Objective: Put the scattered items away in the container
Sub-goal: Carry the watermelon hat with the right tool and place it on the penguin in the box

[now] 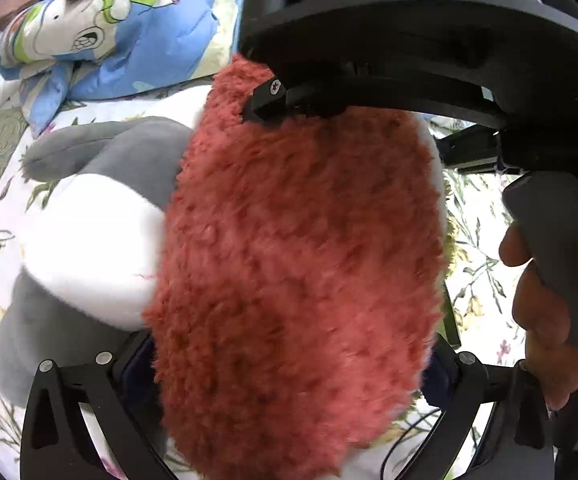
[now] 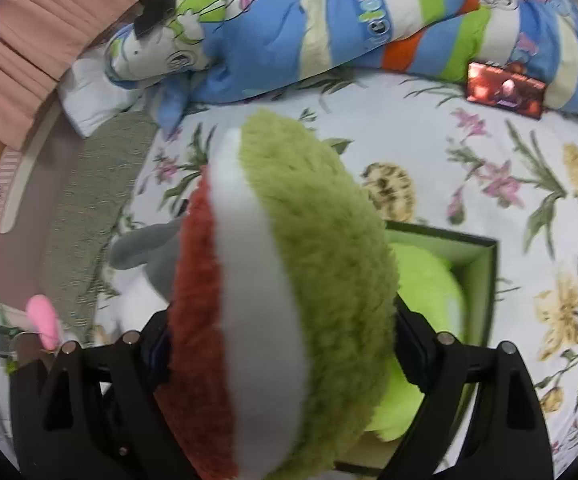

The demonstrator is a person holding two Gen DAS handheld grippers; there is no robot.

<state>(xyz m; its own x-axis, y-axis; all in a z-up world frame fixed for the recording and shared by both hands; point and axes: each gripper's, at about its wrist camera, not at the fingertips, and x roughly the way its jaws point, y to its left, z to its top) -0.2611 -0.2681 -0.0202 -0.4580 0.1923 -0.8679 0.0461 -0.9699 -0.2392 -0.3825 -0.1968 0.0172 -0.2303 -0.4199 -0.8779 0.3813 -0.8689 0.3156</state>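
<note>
Filling most of both views is a plush watermelon slice (image 2: 273,300), a fuzzy toy with a red face, a white band and a green rind. In the right wrist view the right gripper (image 2: 281,360) is pinching this slice, its two black fingers (image 2: 465,392) pressing against the toy's red side and green side, holding it edge-on above a floral bedsheet (image 2: 509,184).

In the left wrist view the red face of the watermelon slice (image 1: 297,272) is sitting between the fingers (image 1: 89,404) of the left gripper (image 1: 289,380). The fingers are standing wide on either side of the toy, but the plush is hiding the pads, so I cannot tell whether they are squeezing it or only flanking it. The black body of the other gripper is arching over the top of this view, and a hand (image 1: 545,312) is wrapping around its grey handle at the right edge.

Just behind the slice, to the right, a dark box (image 2: 485,264) is lying open on the bed with a bright green plush (image 2: 425,300) inside it. A grey and white plush toy (image 1: 89,240) is lying on the sheet just left of the slice. A cartoon-printed blue quilt (image 2: 329,32) is bunching along the far side of the bed, with a small reddish card (image 2: 505,90) lying against it. Pink curtains (image 2: 37,40) are hanging at far left.
</note>
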